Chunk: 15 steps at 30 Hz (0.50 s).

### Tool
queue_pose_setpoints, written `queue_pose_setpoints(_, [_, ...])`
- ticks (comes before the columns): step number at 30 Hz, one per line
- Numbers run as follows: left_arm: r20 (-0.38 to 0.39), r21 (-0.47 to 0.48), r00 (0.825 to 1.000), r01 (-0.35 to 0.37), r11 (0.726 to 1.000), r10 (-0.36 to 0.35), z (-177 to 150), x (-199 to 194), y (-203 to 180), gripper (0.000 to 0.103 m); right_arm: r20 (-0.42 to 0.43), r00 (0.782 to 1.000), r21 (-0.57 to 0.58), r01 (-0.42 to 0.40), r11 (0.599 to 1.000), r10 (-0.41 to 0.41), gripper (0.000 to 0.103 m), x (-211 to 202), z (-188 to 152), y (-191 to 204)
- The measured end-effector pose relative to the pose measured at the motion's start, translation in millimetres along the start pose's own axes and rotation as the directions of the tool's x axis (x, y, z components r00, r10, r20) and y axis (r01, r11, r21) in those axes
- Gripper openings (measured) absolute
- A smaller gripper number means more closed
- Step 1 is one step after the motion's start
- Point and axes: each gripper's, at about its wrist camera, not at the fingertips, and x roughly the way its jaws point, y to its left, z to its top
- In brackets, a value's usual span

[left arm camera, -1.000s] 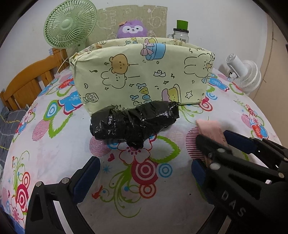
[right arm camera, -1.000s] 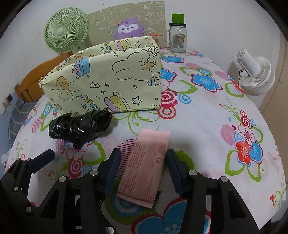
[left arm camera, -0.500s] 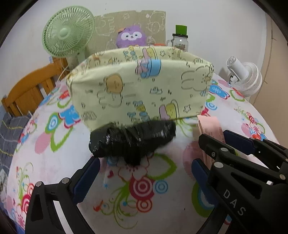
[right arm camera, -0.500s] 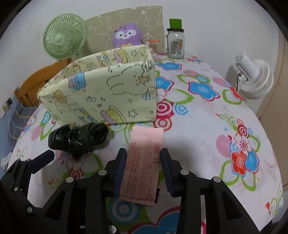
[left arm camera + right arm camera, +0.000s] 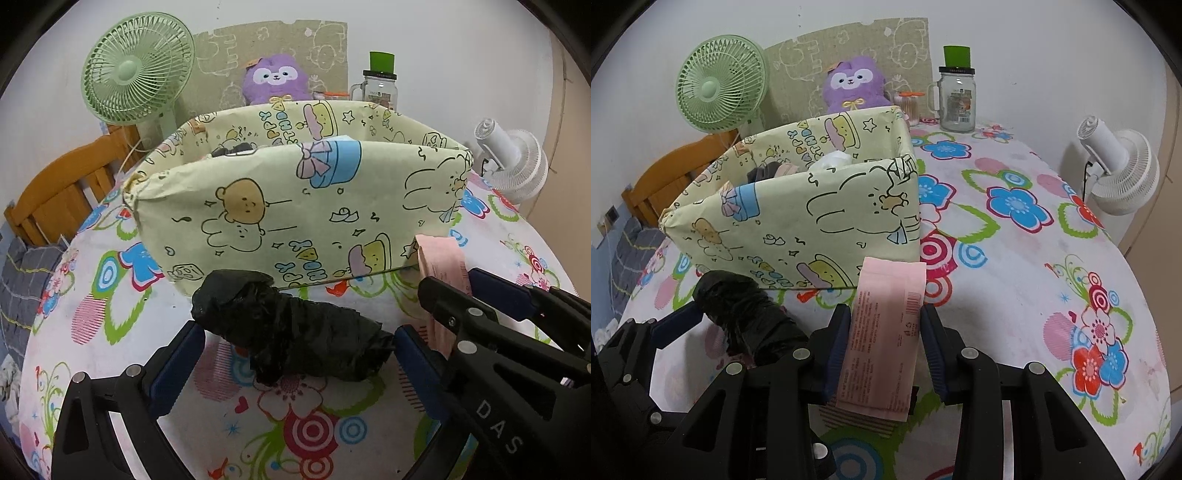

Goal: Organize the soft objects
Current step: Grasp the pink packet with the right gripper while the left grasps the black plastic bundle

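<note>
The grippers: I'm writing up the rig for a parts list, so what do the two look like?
Both the left gripper and the right gripper have matte black plastic frames with silver screw heads and dark blue finger pads. One frame bears white letters "DAS". No cables or sleeves show.

Both tools pitch steeply downward, side by side. The left tool has both pads against a black bundle. The right tool, at its 3 o'clock, clamps a pink packet.
</note>
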Motion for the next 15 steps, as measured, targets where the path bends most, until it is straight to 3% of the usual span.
queue_pose_setpoints(9, [-0.043, 0.007, 0.999, 0.02, 1.0, -0.019, 0.3, 9.8, -2.3, 0.101, -0.017, 1.0, -0.007, 0.005, 1.0, -0.005, 0.041, 5.8, 0.0, 1.1])
queue_pose_setpoints(11, [-0.039, 0.002, 0.999, 0.034, 0.999, -0.034, -0.3, 8.8, -1.4, 0.094, -0.021, 1.0, -0.002, -0.003, 1.0, 0.003, 0.041, 6.4, -0.5, 0.7])
queue_pose_setpoints(13, [-0.041, -0.003, 0.998, 0.046, 0.999, -0.046, -1.9, 8.4, -0.6, 0.08, -0.022, 1.0, -0.004, -0.003, 1.0, 0.002, 0.041, 6.4, -0.7, 0.6])
queue_pose_setpoints(15, [-0.043, -0.004, 0.998, 0.047, 0.999, -0.047, -3.9, 8.9, -0.5, 0.076, -0.026, 1.0, -0.011, -0.001, 1.0, 0.001, 0.041, 6.8, -1.8, 1.6])
